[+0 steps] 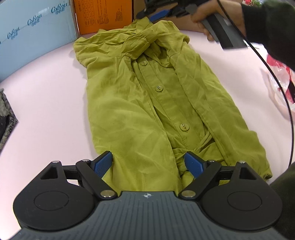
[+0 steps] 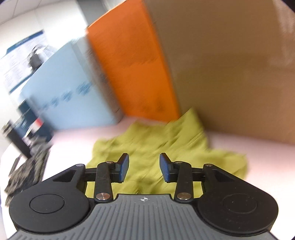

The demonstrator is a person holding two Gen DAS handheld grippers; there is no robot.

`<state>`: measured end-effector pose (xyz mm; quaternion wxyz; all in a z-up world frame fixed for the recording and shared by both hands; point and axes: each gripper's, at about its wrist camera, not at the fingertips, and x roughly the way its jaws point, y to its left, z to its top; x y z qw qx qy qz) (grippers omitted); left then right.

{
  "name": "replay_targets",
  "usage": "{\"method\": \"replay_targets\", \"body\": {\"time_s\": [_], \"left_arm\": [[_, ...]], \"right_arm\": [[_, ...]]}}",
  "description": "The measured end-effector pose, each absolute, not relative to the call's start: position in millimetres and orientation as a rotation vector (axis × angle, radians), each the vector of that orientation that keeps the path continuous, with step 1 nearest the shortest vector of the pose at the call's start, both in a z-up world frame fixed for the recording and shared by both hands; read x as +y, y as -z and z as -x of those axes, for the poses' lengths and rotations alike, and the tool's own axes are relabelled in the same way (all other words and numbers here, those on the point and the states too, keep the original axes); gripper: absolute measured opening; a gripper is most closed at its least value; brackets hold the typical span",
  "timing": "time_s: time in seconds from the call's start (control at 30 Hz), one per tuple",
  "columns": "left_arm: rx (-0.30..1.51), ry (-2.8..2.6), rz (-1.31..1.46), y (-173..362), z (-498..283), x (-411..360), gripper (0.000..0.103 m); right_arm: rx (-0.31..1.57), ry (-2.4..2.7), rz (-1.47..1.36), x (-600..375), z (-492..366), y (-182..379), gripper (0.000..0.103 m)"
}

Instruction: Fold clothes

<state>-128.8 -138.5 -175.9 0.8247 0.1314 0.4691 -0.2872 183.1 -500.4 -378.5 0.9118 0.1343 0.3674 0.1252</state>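
Left wrist view had the olive-green button-up shirt (image 1: 147,103) lying flat along the pink table (image 1: 46,103), collar at the far end, both sides folded in toward the placket, hem at the near end between the left gripper's (image 1: 149,162) wide-spread blue pads, which gripped nothing. Right gripper (image 2: 144,167) hovered over the collar end, jaws parted and empty, view blurred. Orange box (image 1: 103,14), light-blue box (image 1: 33,33) and brown cardboard box (image 2: 230,70) stood at the table's far edge.
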Motion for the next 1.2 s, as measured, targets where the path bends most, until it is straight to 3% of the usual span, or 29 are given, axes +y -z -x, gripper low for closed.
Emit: {"method": "replay_targets", "body": {"time_s": [0.1, 0.2, 0.27, 0.3, 0.33, 0.57, 0.77, 0.9, 1.03, 1.2], "left_arm": [[1.019, 0.598, -0.252, 178, 126, -134, 0.084], [1.025, 0.549, -0.231, 178, 124, -129, 0.084], [1.025, 0.511, -0.213, 176, 122, -126, 0.084], [1.021, 0.498, -0.201, 175, 121, -125, 0.084], [1.013, 0.493, -0.182, 172, 121, -122, 0.084], [0.952, 0.392, -0.056, 151, 126, -69, 0.084], [1.042, 0.223, -0.001, 161, 128, -35, 0.084], [1.085, 0.199, 0.023, 170, 130, -28, 0.084], [1.085, 0.220, 0.041, 172, 135, -33, 0.084], [1.092, 0.238, 0.068, 177, 139, -39, 0.084]], "right_arm": [[0.879, -0.255, -0.174, -483, -181, 393, 0.036], [0.749, -0.268, -0.199, -484, -151, 381, 0.037], [0.678, -0.287, -0.281, -493, -128, 369, 0.057], [0.654, -0.286, -0.312, -498, -117, 364, 0.073], [0.630, -0.283, -0.342, -502, -105, 359, 0.077], [0.778, -0.283, -0.407, -540, 0, 381, 0.084], [0.837, -0.315, -0.793, -575, 102, 429, 0.086], [0.852, -0.425, -0.943, -575, 121, 440, 0.089], [0.924, -0.544, -0.870, -558, 112, 435, 0.102], [0.972, -0.651, -0.838, -527, 100, 438, 0.103]]}}
